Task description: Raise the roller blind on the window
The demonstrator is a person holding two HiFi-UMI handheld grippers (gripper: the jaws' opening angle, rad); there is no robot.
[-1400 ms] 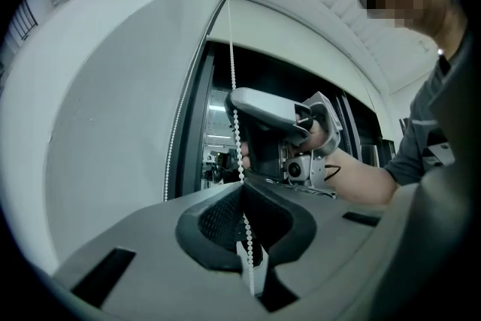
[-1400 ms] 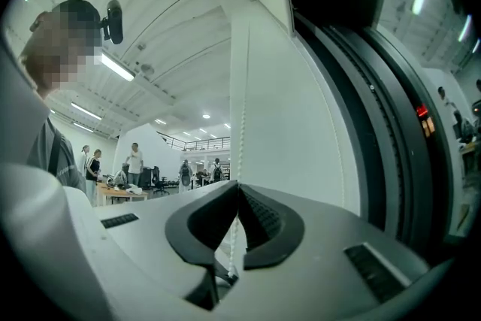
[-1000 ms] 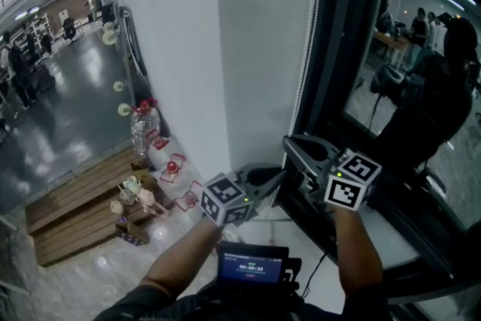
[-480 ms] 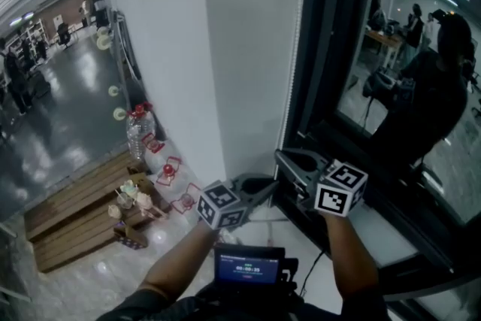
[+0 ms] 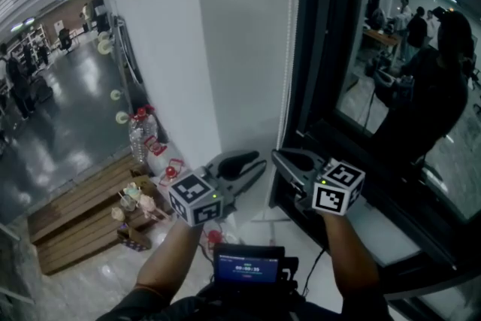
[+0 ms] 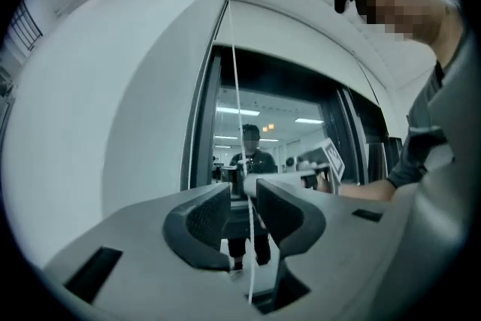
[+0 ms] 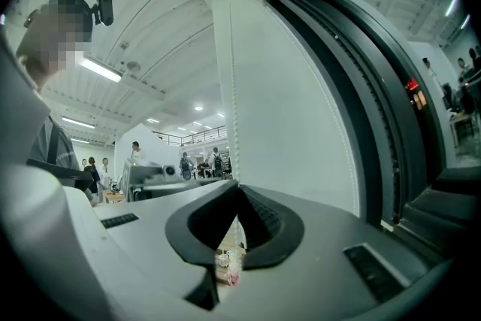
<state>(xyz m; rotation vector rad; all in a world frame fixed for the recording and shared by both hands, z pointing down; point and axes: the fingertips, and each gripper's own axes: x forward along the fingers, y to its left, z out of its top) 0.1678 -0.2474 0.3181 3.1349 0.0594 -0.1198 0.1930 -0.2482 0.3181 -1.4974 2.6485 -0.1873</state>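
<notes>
Left hand-held gripper [image 5: 261, 162]: jaws just opened and apart, with the blind's bead cord [image 5: 285, 79] running loose between them. Right hand-held gripper [image 5: 276, 155]: clamped on that cord, which hangs along the dark window frame [image 5: 316, 49] beside the white wall [image 5: 225, 34].

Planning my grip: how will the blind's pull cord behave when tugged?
Probably floppy: the pull cord is a thin line, straight only as it hangs. Its beads likely keep the right gripper from slipping.

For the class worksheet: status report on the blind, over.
Left tongs just opened, cord loose between them. Right tongs shut on cord. Blind itself not seen. Nothing in the cord's way.
</notes>
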